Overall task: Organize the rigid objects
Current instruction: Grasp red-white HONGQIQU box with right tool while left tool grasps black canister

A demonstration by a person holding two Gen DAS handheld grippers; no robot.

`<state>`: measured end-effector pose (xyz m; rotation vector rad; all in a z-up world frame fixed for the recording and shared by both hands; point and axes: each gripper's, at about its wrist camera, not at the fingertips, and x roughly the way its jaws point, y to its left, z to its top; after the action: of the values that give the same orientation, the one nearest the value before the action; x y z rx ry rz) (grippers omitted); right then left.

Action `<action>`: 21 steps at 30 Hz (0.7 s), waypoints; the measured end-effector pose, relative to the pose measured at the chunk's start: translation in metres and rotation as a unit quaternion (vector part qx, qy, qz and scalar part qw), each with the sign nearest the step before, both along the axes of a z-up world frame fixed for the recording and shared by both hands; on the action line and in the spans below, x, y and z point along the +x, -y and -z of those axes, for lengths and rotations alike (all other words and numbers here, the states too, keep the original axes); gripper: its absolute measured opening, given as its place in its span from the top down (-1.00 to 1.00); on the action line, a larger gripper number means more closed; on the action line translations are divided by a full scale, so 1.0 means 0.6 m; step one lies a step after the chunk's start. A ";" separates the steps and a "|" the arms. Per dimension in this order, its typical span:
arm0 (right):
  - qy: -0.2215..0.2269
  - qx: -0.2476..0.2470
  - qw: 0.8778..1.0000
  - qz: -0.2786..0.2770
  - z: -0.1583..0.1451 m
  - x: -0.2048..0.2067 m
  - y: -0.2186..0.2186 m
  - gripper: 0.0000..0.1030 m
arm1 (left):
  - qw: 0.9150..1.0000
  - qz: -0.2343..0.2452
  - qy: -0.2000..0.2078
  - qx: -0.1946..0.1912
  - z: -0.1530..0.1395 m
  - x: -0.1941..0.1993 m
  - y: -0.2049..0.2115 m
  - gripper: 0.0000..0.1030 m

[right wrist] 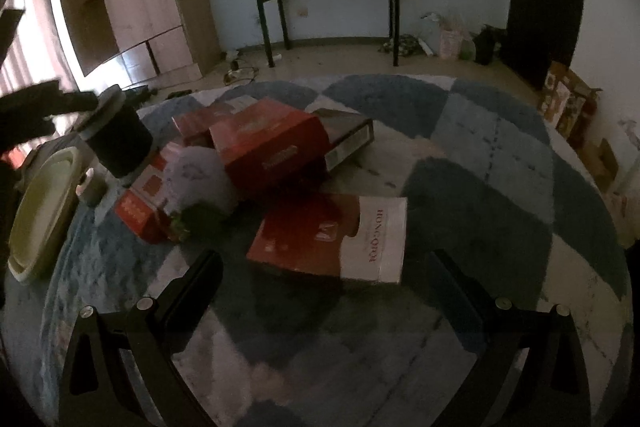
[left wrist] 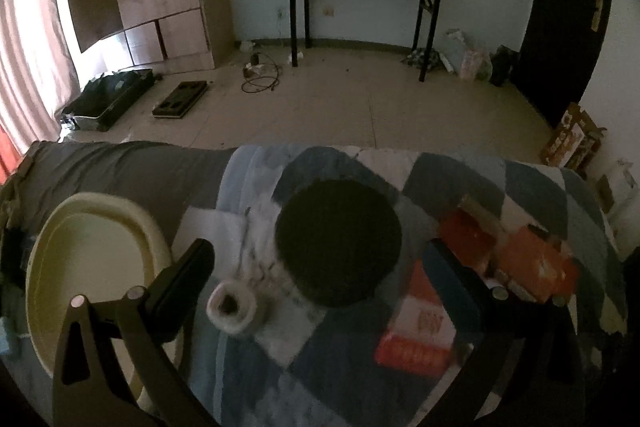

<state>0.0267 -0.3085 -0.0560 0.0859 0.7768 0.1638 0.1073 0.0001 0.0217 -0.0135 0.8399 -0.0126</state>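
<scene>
My left gripper (left wrist: 320,267) hangs wide open over a dark round cylinder (left wrist: 339,242), gripping nothing, its fingers either side of the cylinder and a small pale roll (left wrist: 231,307) lying on the fuzzy blue-and-white checked blanket (left wrist: 320,367), with a cream oval tray (left wrist: 92,267) just to the left. My right gripper (right wrist: 326,263) is also spread wide and empty above the blanket, just short of a flat red-and-white box (right wrist: 332,239). Behind that box lies a jumble of glossy red boxes (right wrist: 268,147), with the cylinder (right wrist: 120,139) and tray (right wrist: 40,211) at far left.
</scene>
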 end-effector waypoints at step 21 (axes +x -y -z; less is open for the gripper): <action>-0.019 0.001 1.000 0.012 0.048 0.077 -0.008 -0.83 | 0.998 -0.001 0.014 -0.054 0.024 0.037 -0.023 -0.33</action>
<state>0.0730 -0.3040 -0.0845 0.0992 0.8129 0.1410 0.1294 0.0140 0.0074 -0.1153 0.8111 -0.0552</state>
